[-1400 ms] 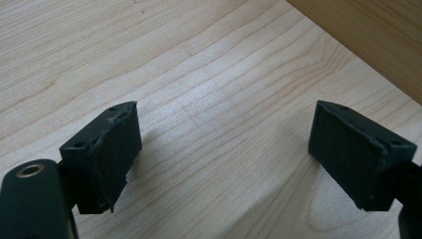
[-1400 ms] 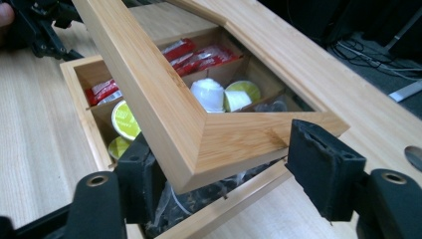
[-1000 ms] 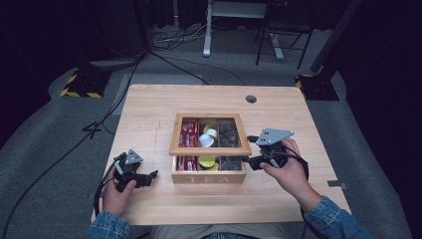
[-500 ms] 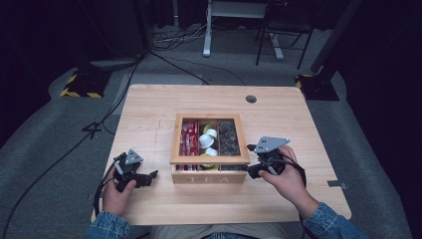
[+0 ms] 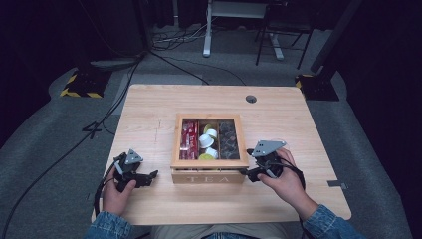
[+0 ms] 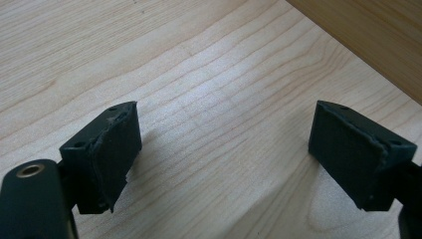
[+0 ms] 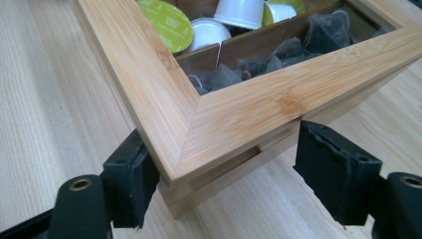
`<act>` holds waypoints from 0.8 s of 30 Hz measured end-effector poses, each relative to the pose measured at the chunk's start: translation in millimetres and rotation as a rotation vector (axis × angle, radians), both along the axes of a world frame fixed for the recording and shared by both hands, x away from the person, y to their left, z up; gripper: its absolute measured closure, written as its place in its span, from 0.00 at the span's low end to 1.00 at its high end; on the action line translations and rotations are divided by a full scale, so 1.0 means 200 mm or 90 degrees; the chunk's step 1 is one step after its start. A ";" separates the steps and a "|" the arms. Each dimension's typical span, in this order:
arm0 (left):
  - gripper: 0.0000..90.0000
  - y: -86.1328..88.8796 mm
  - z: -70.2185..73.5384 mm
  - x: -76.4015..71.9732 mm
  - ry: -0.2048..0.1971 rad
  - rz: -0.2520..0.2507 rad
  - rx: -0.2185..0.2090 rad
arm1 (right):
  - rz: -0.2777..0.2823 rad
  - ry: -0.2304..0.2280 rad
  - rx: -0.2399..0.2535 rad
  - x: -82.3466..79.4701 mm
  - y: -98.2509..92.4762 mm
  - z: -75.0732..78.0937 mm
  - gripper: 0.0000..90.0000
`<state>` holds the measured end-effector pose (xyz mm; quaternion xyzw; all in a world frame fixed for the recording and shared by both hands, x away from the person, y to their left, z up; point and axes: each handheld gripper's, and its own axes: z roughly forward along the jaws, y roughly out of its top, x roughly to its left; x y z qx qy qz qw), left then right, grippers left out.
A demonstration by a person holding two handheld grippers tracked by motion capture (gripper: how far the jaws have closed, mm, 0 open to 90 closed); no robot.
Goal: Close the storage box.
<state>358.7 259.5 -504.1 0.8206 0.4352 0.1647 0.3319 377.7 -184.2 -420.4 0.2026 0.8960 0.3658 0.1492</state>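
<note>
A wooden tea box (image 5: 209,177) marked TEA stands mid-table, its window lid (image 5: 175,144) lying almost flat on it. Through the lid I see red packets (image 5: 189,139), white and green capsules (image 5: 208,139) and dark tea bags (image 5: 229,139). My right gripper (image 5: 247,174) is at the box's front right corner. In the right gripper view the lid's corner (image 7: 239,114) lies between the jaws of the right gripper (image 7: 229,169); the left pad (image 7: 132,179) touches its edge, the right pad (image 7: 328,169) stands off. My left gripper (image 5: 149,177) rests open on the table left of the box, and the left gripper (image 6: 224,144) holds nothing.
The light wooden table (image 5: 149,124) has a cable hole (image 5: 251,99) at the back right. The box's side wall (image 6: 368,35) is close to the left gripper. Cables and a desk frame (image 5: 239,30) lie on the dark floor behind.
The right hand has come down with the lid's front corner; the lid was tilted up and now lies nearly flat on the box. The left hand has stayed put.
</note>
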 end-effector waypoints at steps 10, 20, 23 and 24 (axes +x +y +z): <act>0.15 0.00 0.00 0.00 0.001 -0.001 0.000 | 0.004 0.017 -0.014 -0.01 0.00 0.00 0.31; 0.15 0.00 0.00 0.00 0.000 0.000 -0.001 | 0.011 0.037 -0.039 -0.03 0.01 -0.01 0.32; 0.15 0.00 0.00 0.00 0.000 -0.001 0.000 | 0.006 0.038 -0.010 -0.03 0.00 0.00 0.29; 0.15 0.00 0.00 0.00 0.000 0.000 -0.001 | 0.005 0.031 -0.009 -0.03 0.00 0.02 0.28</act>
